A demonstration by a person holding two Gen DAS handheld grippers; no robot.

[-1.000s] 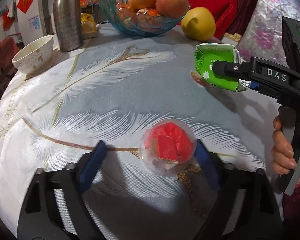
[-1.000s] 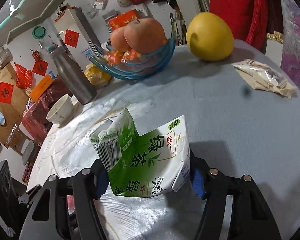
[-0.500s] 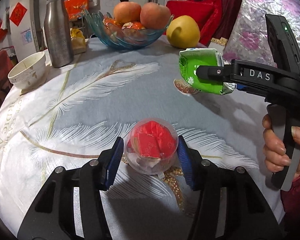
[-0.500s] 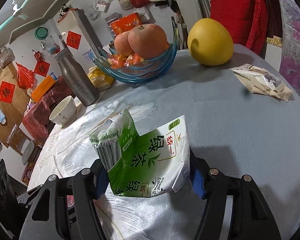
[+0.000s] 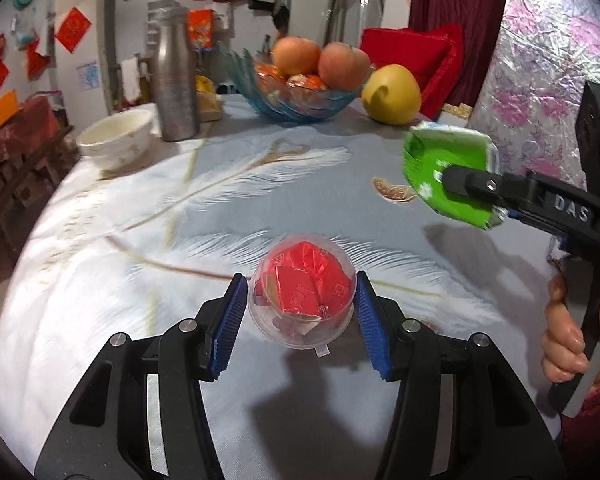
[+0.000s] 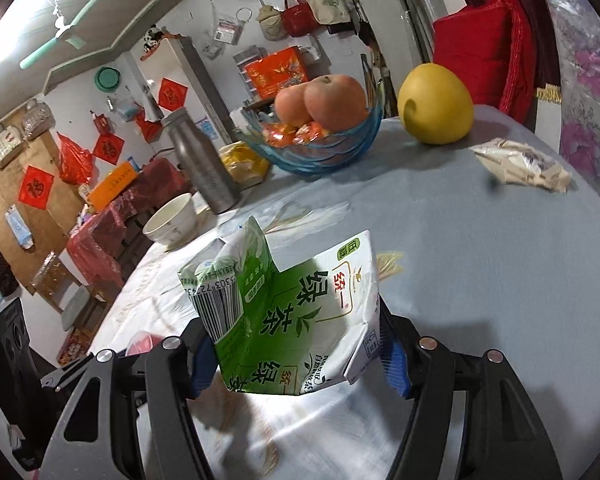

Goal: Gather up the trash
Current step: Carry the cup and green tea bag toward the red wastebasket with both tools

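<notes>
A clear plastic cup (image 5: pixel 302 290) stuffed with crumpled red wrappers sits between the blue pads of my left gripper (image 5: pixel 300 314), which is shut on it and holds it above the tablecloth. My right gripper (image 6: pixel 296 354) is shut on a crushed green tea carton (image 6: pixel 288 316), also lifted off the table. In the left wrist view that carton (image 5: pixel 448 172) hangs at the right, with the right gripper's black finger across it and a hand (image 5: pixel 564 336) on the handle. A crumpled beige wrapper (image 6: pixel 520 164) lies on the table's far right.
On the round table with the feather-print cloth (image 5: pixel 228 208) stand a blue glass fruit bowl (image 5: pixel 296 100), a yellow pomelo (image 5: pixel 392 94), a steel bottle (image 5: pixel 176 88) and a white bowl (image 5: pixel 116 144). A red cushion (image 6: pixel 484 52) sits behind the table.
The left jaws closed onto the cup of red wrappers and lifted it off the cloth. Both grippers rose and drew back from the table, the right still carrying the carton.
</notes>
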